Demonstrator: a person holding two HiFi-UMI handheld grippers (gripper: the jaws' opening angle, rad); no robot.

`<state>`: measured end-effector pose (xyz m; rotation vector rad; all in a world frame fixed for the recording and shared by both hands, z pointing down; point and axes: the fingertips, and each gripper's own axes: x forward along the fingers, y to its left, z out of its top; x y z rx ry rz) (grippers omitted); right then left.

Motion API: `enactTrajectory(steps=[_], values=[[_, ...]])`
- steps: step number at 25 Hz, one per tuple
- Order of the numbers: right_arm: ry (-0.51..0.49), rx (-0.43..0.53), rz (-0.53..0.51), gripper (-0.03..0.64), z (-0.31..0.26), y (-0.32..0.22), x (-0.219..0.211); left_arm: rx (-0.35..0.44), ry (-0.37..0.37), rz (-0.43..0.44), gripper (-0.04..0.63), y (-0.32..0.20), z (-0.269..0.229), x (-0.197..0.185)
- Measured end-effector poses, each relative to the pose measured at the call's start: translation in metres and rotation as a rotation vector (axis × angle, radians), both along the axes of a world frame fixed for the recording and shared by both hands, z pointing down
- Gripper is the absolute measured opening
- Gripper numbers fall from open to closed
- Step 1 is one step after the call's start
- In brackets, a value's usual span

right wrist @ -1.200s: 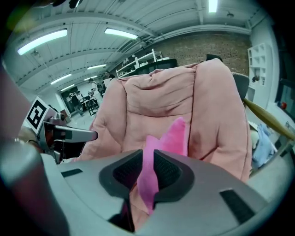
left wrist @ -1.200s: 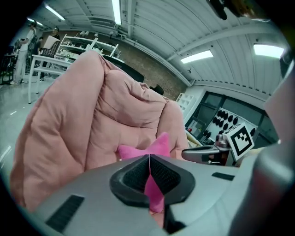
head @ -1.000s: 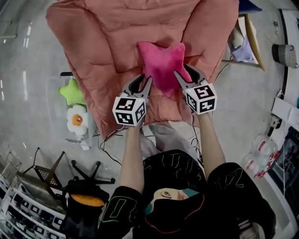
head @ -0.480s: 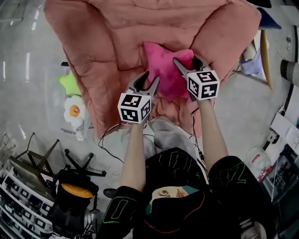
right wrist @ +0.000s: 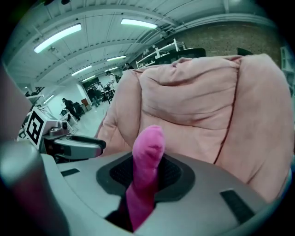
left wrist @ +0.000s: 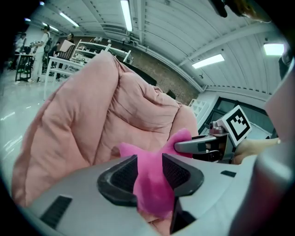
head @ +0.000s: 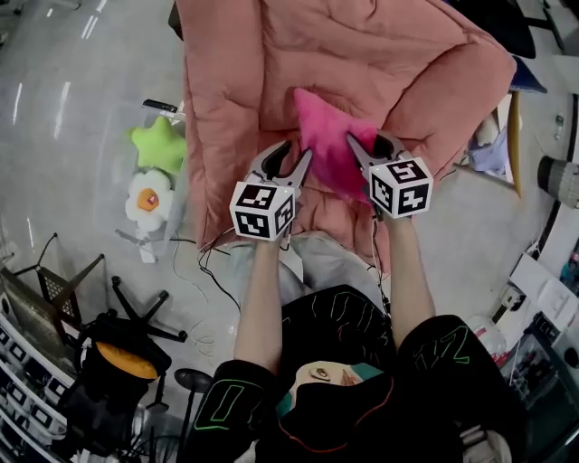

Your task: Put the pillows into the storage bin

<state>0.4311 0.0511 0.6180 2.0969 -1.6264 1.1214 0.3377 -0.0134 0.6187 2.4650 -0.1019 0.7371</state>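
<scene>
The left gripper [head: 297, 152] clamps one point of the pink star pillow [head: 324, 136], and the right gripper [head: 366, 143] is closing on another point. The pillow is over the seat of the pink padded chair [head: 380, 54], between its raised arms. Open floor [head: 81, 99] lies beyond the chair's left edge.

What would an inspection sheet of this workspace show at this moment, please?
Surface: grey floor; pink padded chair.
Job's things: pink star pillow at the chair seat; green star pillow, flower pillow on the floor; bin not made out.
Clutter: dark bag, black stand legs.
Grippers: left gripper clamps one pillow point; right gripper has its fingers closing on another.
Cables: black cables on the floor.
Surroundings: shelving, ceiling lights.
</scene>
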Motion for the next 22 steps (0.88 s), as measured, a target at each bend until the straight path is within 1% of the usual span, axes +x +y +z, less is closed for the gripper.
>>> enactTrajectory(steps=[6, 10, 12, 14, 17, 20, 21, 22], values=[[0.123, 0.015, -0.082, 0.112, -0.068, -0.027, -0.057, 0.010, 0.076, -0.088, 0.169, -0.036, -0.048, -0.061], [0.192, 0.080, -0.085, 0.112, -0.128, -0.052, -0.091, 0.030, 0.137, -0.133, 0.169, -0.059, -0.080, -0.105], [0.226, 0.112, -0.098, 0.111, -0.157, -0.067, -0.115, 0.038, 0.163, -0.164, 0.167, -0.072, -0.095, -0.132], [0.257, 0.139, -0.132, 0.112, -0.185, -0.086, -0.142, 0.048, 0.183, -0.205, 0.167, -0.088, -0.110, -0.160], [0.308, 0.164, -0.218, 0.112, -0.222, -0.122, -0.187, 0.068, 0.218, -0.278, 0.162, -0.120, -0.133, -0.207], [0.370, 0.184, -0.331, 0.110, -0.254, -0.163, -0.242, 0.090, 0.243, -0.361, 0.111, -0.156, -0.149, -0.266], [0.387, 0.199, -0.368, 0.110, -0.264, -0.178, -0.260, 0.101, 0.249, -0.395, 0.086, -0.169, -0.154, -0.286], [0.398, 0.218, -0.405, 0.110, -0.273, -0.193, -0.279, 0.115, 0.253, -0.433, 0.042, -0.182, -0.158, -0.308]])
